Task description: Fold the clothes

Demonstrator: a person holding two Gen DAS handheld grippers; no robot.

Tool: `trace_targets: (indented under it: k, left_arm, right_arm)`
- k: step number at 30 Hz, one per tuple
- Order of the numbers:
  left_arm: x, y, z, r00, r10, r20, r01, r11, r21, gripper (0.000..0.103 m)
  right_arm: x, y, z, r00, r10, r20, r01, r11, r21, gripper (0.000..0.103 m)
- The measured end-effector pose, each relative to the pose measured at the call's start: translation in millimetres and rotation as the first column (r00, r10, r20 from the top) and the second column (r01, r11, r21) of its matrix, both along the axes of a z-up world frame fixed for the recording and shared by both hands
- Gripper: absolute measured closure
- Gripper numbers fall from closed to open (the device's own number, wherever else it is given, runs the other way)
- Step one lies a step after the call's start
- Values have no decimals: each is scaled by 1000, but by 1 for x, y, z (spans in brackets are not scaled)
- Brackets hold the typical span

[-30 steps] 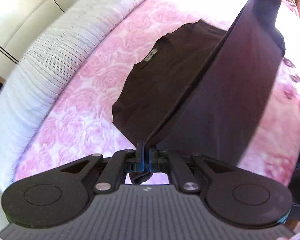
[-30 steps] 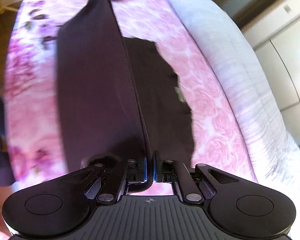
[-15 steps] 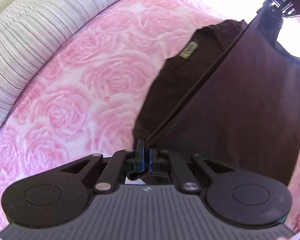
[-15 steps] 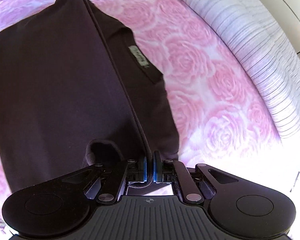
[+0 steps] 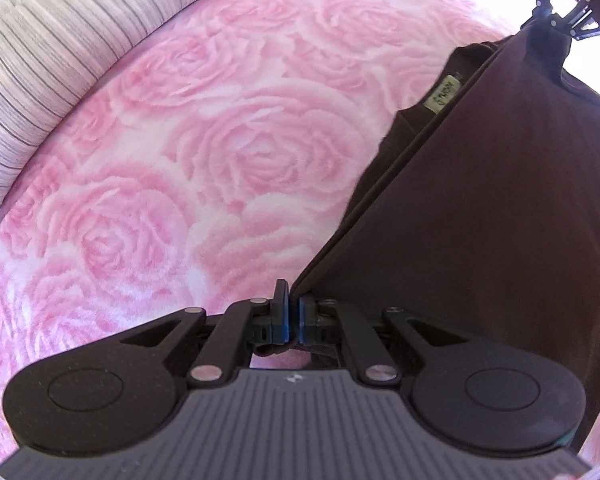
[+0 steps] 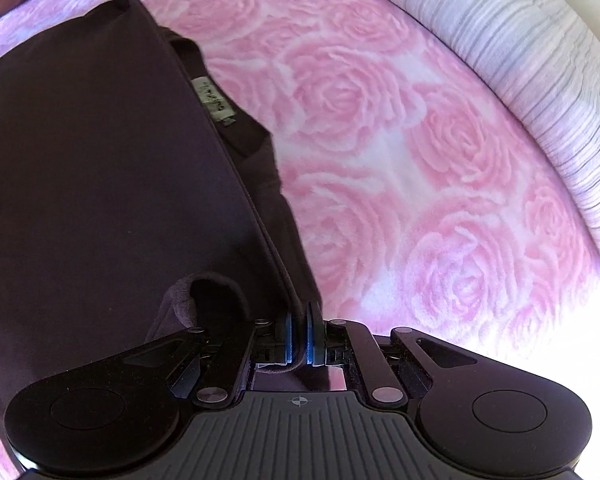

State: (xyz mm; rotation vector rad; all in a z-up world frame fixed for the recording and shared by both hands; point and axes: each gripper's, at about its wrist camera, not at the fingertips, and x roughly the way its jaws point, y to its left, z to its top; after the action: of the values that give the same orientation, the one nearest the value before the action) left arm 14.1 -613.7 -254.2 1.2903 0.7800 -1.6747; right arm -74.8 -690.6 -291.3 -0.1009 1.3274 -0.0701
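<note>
1. The dark shirt [image 5: 480, 220] lies on the pink rose blanket [image 5: 200, 152], its hem edge stretched taut between the two grippers; a pale neck label [image 6: 212, 98] shows just beside that edge.
2. The left gripper [image 5: 293, 312] has its jaws closed tight on one corner of the shirt.
3. The right gripper [image 6: 299, 334] has its jaws pinched together on the other corner.
4. A striped white cover [image 6: 540, 52] borders the blanket.
</note>
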Motion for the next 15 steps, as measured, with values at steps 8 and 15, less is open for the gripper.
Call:
trace_targets:
  k: [8,15]
  left_arm:
    - [16,-11,-11,996,87,20,-87,996,9,70]
    - [57,-8,15,973,228,35,-226,973,-43,72]
  right_arm:
    - [5,-37,-18,990,-138,19,135,986,98,71]
    - [-44,-63,18,838,-481,258,421,871,253,37]
